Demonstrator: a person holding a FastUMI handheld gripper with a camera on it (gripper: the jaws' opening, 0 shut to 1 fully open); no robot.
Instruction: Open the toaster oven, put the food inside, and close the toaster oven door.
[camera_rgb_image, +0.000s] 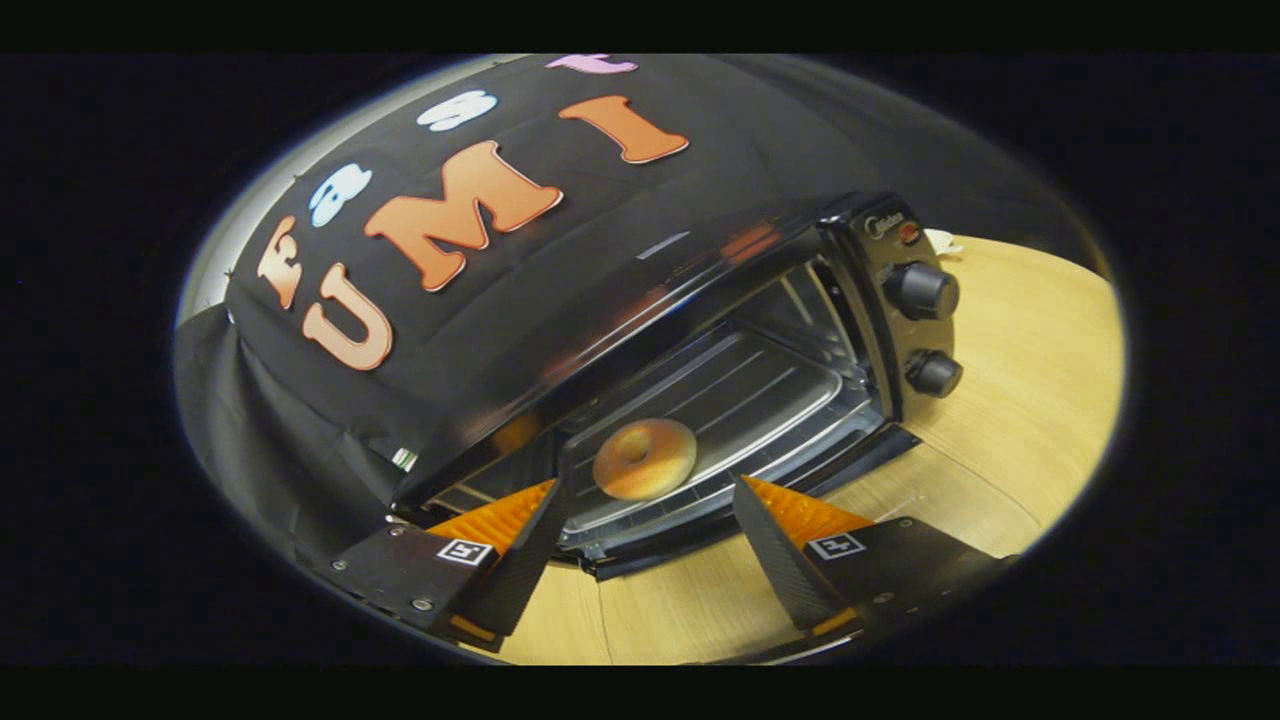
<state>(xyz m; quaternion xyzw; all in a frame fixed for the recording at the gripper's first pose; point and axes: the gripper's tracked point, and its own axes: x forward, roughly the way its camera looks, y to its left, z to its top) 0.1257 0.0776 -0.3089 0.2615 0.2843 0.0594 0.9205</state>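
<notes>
In the gripper view the whole scene sits tilted. A black toaster oven (700, 330) stands on a light wooden tabletop (1010, 400), its back toward the black cloth wall. Its door (690, 545) is down and open, so the inside can be seen: a metal tray (760, 400) with raised ribs lies on the oven floor, and side rails show on the inner wall near the control panel. A round, golden-brown doughnut (645, 458) with a hole in its middle rests on the front part of that tray, just inside the opening. Two dark knobs (920, 290) sit one above the other on the control panel at the oven's right end, with a small red lamp above them. The gripper (650, 490) hangs just in front of the open door, its two fingers (525, 555) spread wide apart and holding nothing; the doughnut lies just ahead of the tips, in line with the gap between them, and neither finger touches it.
</notes>
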